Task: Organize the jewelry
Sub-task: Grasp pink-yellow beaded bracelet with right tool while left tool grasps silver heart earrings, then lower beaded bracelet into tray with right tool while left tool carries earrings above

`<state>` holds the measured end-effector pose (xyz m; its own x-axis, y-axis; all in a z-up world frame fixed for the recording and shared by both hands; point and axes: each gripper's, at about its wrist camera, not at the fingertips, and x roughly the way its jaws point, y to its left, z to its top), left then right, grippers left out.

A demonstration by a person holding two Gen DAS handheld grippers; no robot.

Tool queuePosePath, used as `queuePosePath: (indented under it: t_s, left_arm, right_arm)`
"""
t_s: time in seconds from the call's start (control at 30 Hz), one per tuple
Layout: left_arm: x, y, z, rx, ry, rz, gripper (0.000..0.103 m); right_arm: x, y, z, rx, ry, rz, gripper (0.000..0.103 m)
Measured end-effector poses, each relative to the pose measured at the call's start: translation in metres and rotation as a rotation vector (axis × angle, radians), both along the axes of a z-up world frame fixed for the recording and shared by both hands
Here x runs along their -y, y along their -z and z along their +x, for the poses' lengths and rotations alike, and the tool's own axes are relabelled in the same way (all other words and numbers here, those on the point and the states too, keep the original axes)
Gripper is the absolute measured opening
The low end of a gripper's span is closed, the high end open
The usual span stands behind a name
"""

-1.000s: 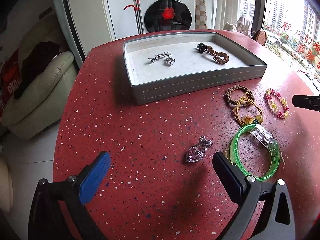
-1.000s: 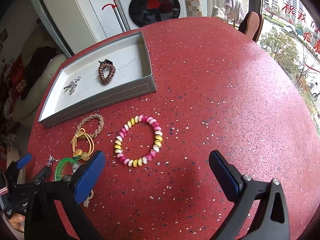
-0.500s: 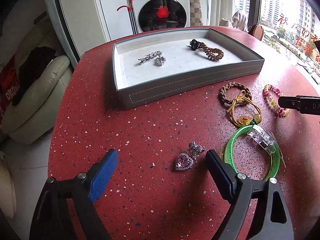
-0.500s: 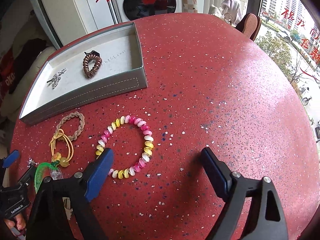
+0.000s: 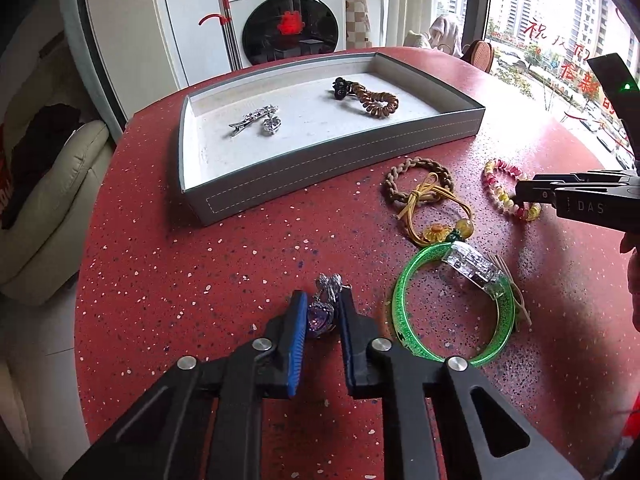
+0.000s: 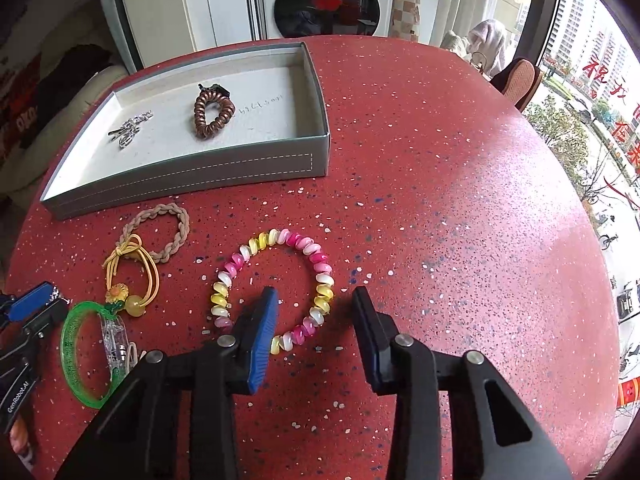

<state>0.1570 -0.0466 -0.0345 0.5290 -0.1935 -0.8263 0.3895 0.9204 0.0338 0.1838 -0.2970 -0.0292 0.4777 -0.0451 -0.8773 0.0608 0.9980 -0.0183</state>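
While the left gripper (image 5: 322, 312) is closing onto the purple heart-shaped crystal brooch (image 5: 319, 317) near the red speckled tabletop's (image 6: 440, 200) front edge, the right gripper (image 6: 314, 312) closes astride the pink-and-yellow beaded bracelet's (image 6: 320, 268) rim, not yet pinching.

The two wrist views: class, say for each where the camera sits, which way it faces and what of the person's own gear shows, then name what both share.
Left wrist: sits on the left gripper, looking down-forward at the heart brooch between its closing fingers; the right gripper enters at right.
Right wrist: sits on the right gripper, looking down at the beaded bracelet, its closing fingers astride one side; the left gripper's tip shows far left.
Shared: red table, grey tray, green bangle.
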Motion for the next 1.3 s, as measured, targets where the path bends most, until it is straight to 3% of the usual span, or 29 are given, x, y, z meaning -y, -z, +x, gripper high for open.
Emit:
queuePosePath:
  t_s: [0.03,0.1,0.37,0.77,1.3]
  left_arm:
    - [0.0,0.0,0.0,0.003,0.0,0.003,0.034]
    - [-0.001,0.0,-0.001,-0.001,-0.004,-0.006,0.034]
    - [-0.02,-0.008,0.0,-0.029,-0.049,-0.104,0.033]
    - [-0.026,-0.04,0.003,0.021,-0.054,-0.152,0.033]
    - [-0.023,-0.08,0.064,0.1,-0.097,-0.172,0.033]
  right_arm:
    - [-0.001,0.0,-0.001,0.001,-0.004,0.004,0.019]
    - [-0.001,0.0,-0.002,0.002,-0.003,0.003,0.01]
    - [0.009,-0.014,-0.011,0.055,0.014,0.034,0.01]
    - [0.007,-0.058,-0.02,0.151,-0.023,0.072,0.01]
    - [-0.01,-0.095,0.031,0.198,-0.091,0.098,0.01]
